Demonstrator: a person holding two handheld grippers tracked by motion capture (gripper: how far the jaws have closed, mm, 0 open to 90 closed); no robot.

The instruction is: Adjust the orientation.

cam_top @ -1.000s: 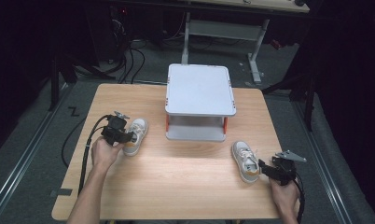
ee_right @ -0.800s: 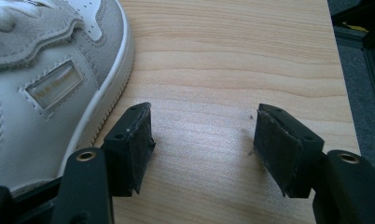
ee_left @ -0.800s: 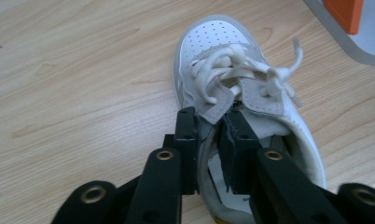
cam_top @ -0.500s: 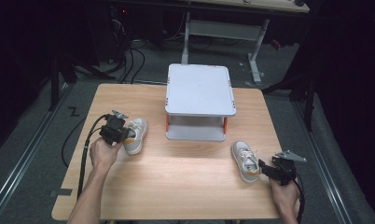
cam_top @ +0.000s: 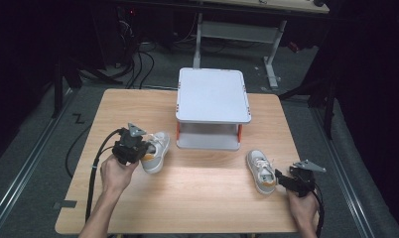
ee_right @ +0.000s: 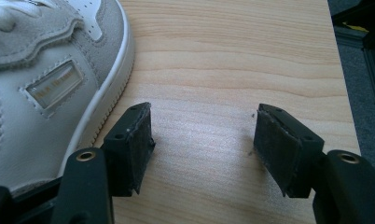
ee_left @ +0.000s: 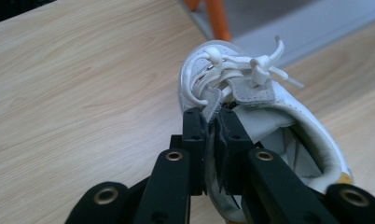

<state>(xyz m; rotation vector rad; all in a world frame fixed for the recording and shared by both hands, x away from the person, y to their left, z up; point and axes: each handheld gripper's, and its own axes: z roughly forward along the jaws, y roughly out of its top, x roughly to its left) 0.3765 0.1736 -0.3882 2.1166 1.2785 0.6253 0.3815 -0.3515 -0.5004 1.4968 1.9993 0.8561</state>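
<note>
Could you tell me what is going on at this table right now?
A person works with a handheld tool in each hand on a pair of white shoes. The left tool is shut on the collar of the left shoe, beside the grey two-tier stand. The right tool is open, resting beside the right shoe without gripping it.

The shoe's (ee_right: 41, 98) side tag (gold lettering) is unreadable.
</note>
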